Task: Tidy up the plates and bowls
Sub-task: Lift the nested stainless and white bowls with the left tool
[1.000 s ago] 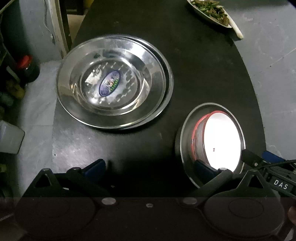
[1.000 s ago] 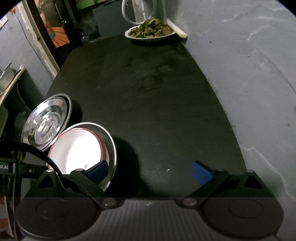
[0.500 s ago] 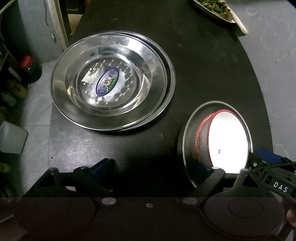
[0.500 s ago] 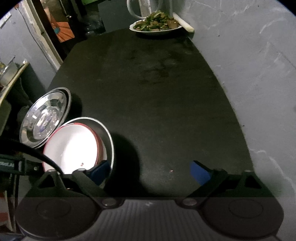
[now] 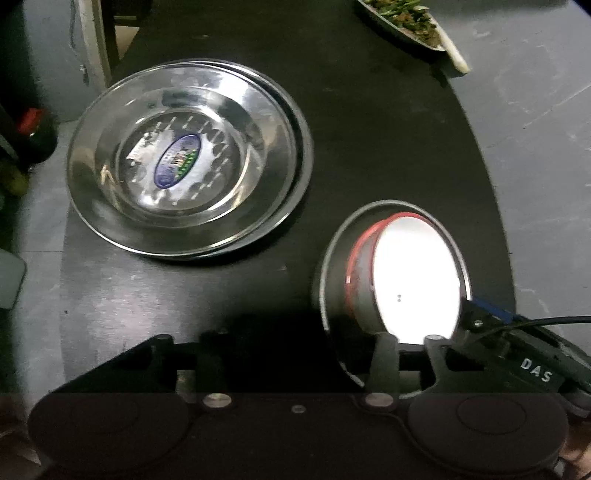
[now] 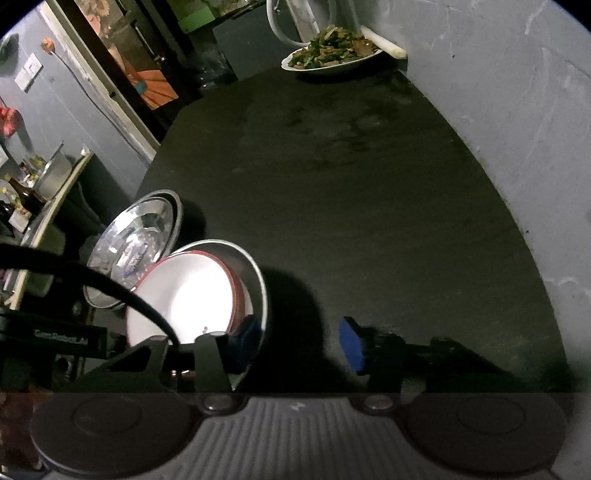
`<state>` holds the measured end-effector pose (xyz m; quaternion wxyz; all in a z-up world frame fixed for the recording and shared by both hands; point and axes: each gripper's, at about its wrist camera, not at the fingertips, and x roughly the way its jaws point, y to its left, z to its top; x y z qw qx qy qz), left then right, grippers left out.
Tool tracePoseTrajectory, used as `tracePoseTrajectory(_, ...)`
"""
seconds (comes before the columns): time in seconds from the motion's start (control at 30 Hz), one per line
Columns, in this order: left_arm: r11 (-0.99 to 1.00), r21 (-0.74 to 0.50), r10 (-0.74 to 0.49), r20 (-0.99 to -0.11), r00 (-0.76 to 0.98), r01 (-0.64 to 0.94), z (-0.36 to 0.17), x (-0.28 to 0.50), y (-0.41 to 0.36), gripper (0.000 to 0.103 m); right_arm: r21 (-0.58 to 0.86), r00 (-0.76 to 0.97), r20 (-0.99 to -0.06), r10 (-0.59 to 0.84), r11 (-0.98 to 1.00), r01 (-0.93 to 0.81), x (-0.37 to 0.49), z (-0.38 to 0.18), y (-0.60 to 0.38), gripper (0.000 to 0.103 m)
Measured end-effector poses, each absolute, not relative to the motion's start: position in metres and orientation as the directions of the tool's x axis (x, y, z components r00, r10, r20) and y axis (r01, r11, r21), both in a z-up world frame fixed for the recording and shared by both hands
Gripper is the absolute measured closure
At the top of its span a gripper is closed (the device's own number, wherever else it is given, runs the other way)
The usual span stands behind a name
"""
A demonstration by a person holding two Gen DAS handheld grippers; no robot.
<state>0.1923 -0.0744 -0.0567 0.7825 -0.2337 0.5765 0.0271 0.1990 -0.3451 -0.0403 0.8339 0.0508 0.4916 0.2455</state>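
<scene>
A steel bowl (image 5: pixel 332 273) (image 6: pixel 255 273) stands near the table's front edge, with a red-rimmed white bowl (image 5: pixel 413 273) (image 6: pixel 188 295) nested in it. Stacked steel plates (image 5: pixel 184 158) (image 6: pixel 136 240) lie beside it, to its left. My left gripper (image 5: pixel 301 347) straddles the steel bowl's left near rim, its jaws closing: one finger (image 5: pixel 384 354) is over the bowl and the other is outside. My right gripper (image 6: pixel 299 339) straddles the opposite rim, also closing, with one blue pad (image 6: pixel 247 336) inside and the other pad (image 6: pixel 351 345) still apart from the wall.
A plate of green vegetables (image 5: pixel 402 18) (image 6: pixel 332 55) sits at the far end of the black table (image 6: pixel 351 184). The table's rounded edge meets a grey surface on the right. A red-capped bottle (image 5: pixel 33 136) and a cluttered shelf (image 6: pixel 51 177) are off to the left.
Both grippers' jaws have narrowed around the steel bowl's rim. The right wrist view has tilted up, showing more of the far room. The bowls and plates have not moved.
</scene>
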Motion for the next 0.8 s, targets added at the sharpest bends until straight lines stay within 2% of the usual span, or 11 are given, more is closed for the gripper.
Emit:
tracePoseTrajectory(0.07,0.886,-0.359,-0.250,-0.903,0.349,-0.294,-0.056,0.192,-0.076,0.075,0.342,0.388,-0.790,0.474,0.867,-0.363,0.199,-0.040,-0.345,0.061)
tracePoseTrajectory(0.17,0.880,-0.387,-0.274,-0.888,0.369,-0.277,-0.055,0.190,-0.079,0.086,0.364,0.383,-0.784,0.489,0.861,-0.355,0.199,-0.040,-0.346,0.067)
tracePoseTrajectory(0.3,0.878,-0.394,-0.275,-0.879,0.389,-0.270,-0.055,0.188,-0.081,0.087,0.405,0.373,-0.767,0.522,0.845,-0.350,0.198,-0.041,-0.346,0.079)
tracePoseTrajectory(0.37,0.877,-0.400,-0.276,-0.874,0.400,-0.267,-0.056,0.186,-0.081,0.087,0.432,0.368,-0.752,0.547,0.830,-0.353,0.197,-0.042,-0.346,0.089)
tracePoseTrajectory(0.8,0.878,-0.408,-0.261,-0.845,0.466,-0.249,-0.057,0.174,-0.082,0.088,0.395,0.418,-0.739,0.529,0.842,-0.367,0.185,-0.044,-0.340,0.089)
